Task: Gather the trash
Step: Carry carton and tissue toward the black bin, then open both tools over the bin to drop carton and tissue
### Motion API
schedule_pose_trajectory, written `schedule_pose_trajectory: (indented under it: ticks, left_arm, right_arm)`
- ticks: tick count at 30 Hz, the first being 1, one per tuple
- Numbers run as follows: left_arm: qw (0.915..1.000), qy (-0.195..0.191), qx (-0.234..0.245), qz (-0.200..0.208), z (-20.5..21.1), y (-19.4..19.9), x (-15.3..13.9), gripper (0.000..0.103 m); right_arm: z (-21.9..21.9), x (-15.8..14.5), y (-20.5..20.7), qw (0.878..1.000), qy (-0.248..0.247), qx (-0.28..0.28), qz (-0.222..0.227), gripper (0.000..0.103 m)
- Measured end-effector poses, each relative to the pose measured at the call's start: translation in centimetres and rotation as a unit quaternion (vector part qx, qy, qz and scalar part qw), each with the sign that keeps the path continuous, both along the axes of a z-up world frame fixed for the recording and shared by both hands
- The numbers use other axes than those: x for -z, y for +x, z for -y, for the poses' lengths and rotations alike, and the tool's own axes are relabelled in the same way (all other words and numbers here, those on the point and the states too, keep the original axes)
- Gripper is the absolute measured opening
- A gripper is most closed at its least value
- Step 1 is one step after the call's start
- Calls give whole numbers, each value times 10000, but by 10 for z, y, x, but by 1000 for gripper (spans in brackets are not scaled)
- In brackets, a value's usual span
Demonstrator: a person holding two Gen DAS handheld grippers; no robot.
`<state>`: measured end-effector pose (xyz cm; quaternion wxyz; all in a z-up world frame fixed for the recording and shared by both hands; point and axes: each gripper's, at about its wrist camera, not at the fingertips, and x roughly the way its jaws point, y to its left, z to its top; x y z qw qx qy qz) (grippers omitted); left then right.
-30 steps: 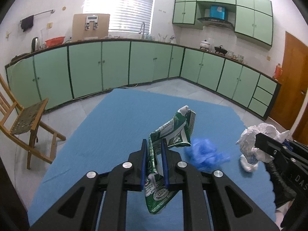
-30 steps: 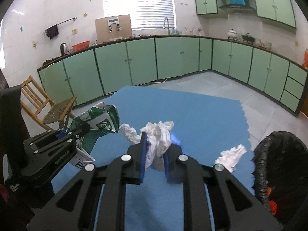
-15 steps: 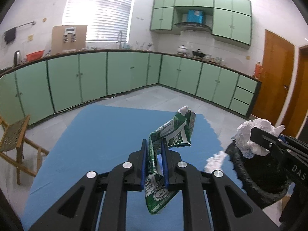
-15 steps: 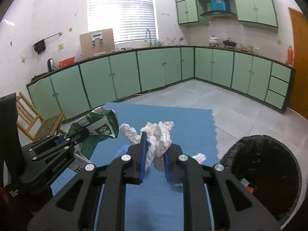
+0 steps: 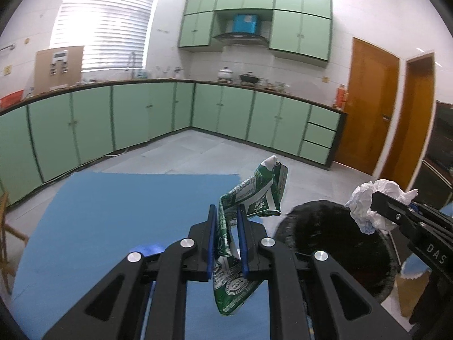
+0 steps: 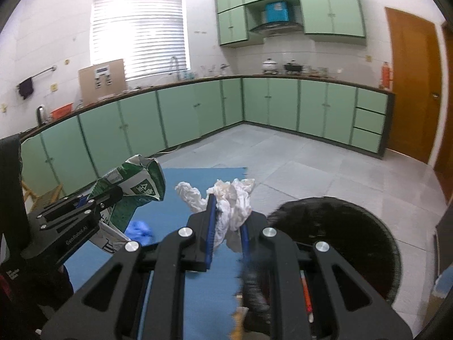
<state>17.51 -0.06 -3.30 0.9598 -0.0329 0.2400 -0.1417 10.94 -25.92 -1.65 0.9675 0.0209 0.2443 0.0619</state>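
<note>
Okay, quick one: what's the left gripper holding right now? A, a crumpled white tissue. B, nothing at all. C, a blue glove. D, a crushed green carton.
D: in the left wrist view the left gripper has its blue pads pressed on the crushed green carton, while the white tissue sits in the right gripper.

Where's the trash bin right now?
The black bin sits on the floor at the lower right of both wrist views, just off the blue mat's right edge, ahead of the right gripper holding tissue.
</note>
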Motion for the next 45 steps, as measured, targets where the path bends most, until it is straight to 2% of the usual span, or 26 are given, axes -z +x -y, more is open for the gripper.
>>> schedule_pose_trajectory:
  ticks: [15,22,30,35,42,45]
  left_arm:
    - [9949,-20,1005,27,121,20,1,14]
    - [9916,19,1293,-56,161,33,15,14]
    - [9874,194,1537,-326,197,50,44,14]
    - [9851,264,1572,-641,214,66,67,14]
    - [9824,364,1629,-842,237,81,87,14]
    - [9808,361,1686,-908,241,84,92,15]
  right_arm:
    - [114,16,-9,9945,-87,1047,-40,14]
    - [156,41,-5,9896,-24,1416,-249,14]
    - [181,76,11,9844,86,1650,-598,14]
    - [193,102,27,9808,143,1734,-877,14]
    - [205,127,44,9762,248,1821,-1148,14]
    - [209,134,48,9758,247,1802,-1214,21]
